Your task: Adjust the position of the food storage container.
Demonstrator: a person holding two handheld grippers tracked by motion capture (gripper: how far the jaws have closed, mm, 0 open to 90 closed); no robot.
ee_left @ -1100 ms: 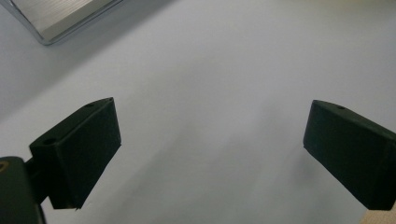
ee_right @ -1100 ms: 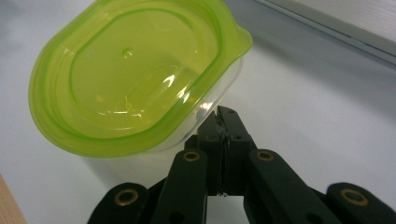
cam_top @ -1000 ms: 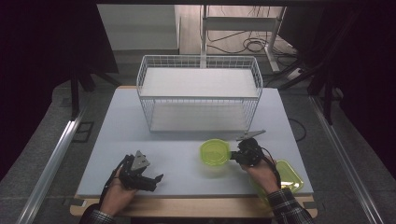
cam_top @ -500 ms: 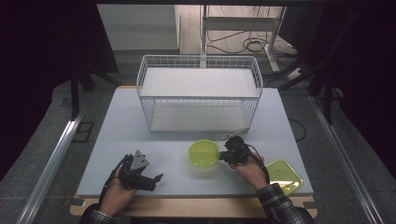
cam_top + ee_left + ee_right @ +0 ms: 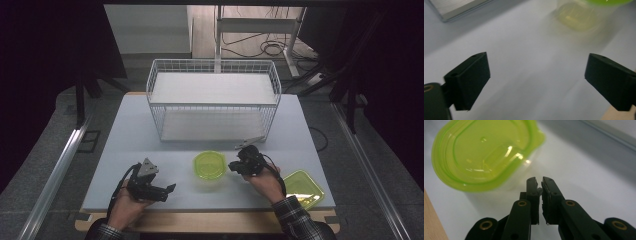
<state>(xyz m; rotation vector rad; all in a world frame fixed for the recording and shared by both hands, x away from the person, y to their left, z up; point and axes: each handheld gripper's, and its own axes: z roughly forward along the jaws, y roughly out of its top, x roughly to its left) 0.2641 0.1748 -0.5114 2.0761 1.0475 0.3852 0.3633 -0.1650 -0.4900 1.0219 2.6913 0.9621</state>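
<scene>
A: Container with lime lid (image 5: 210, 166) first, since that's the thing being worked, but going big to small: grey table (image 5: 125, 130), then white wire basket (image 5: 212, 100) at the back centre of it. Neither has shifted since the earlier frames.

B: Container position?

A: Front centre of the table, in front of the basket, lid on, upright. It's left of where it stood a second ago; back then it was more under the basket's right half. Clear body, lime lid. The right gripper view has it (image 5: 484, 152) just ahead and left of the jaws.

B: Other lime piece?

A: Flat lime lid (image 5: 301, 186) at the front right corner, lying flat, more of it uncovered now that the forearm has shifted left. Same spot.

B: Right gripper?

A: Right gripper (image 5: 235, 166) is just beside the container's right edge, and it came left with it. Its own view (image 5: 541, 182) shows the jaws nearly together with a thin slit between them, having just parted a little. Nothing gripped; the container's wall is just ahead, and I can't tell if the tips touch it.

B: Left?

A: Left gripper (image 5: 171, 189) lies low over the front left of the table in the left hand (image 5: 127, 205), same place as before. Jaws wide apart (image 5: 536, 80), only bare table between them. The container sits blurred at the top right of that view (image 5: 579, 17).

B: Anything small?

A: A metal clip-like thing (image 5: 248, 144) by the basket's front right corner; too small to name.
</scene>
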